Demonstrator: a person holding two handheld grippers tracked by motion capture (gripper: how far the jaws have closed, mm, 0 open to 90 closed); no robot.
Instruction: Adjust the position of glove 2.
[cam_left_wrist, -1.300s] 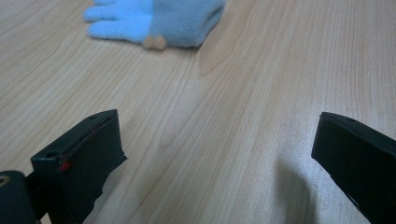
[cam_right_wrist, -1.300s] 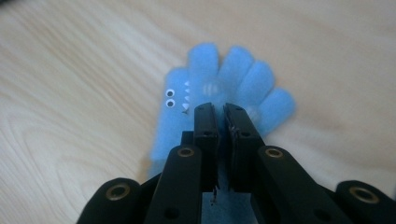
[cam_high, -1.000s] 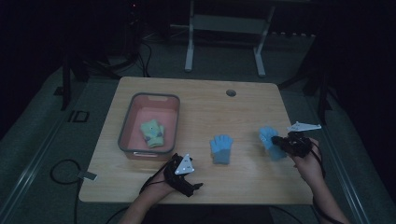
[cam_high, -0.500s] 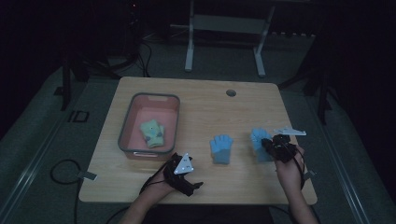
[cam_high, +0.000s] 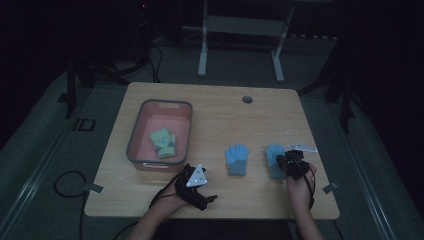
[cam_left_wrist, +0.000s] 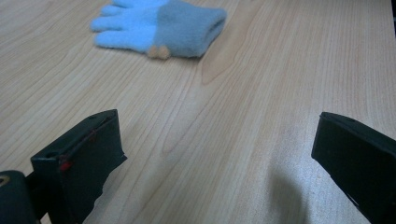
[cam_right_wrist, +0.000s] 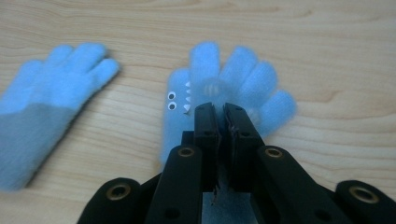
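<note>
Two light blue gloves with grey cuffs lie side by side on the wooden table (cam_high: 215, 110). The left glove (cam_high: 237, 159) (cam_left_wrist: 163, 28) (cam_right_wrist: 51, 102) lies free. The right glove (cam_high: 273, 159) (cam_right_wrist: 243, 74), with small eyes and teeth on it, lies flat under my right gripper (cam_high: 286, 161) (cam_right_wrist: 219, 114), whose jaws are shut on its cuff end. My left gripper (cam_high: 205, 196) (cam_left_wrist: 219, 154) rests low over the table's front, open, with bare wood between its jaws and the left glove farther ahead.
A pink bin (cam_high: 135, 135) stands at the table's left and holds a green glove (cam_high: 163, 142). A small round hole (cam_high: 247, 99) sits near the far edge. A metal stand (cam_high: 240, 30) and cables are on the floor beyond.
My right gripper has carried the blue glove leftward and down toward the front, so it now lies beside the other glove. The left gripper has stayed put.
</note>
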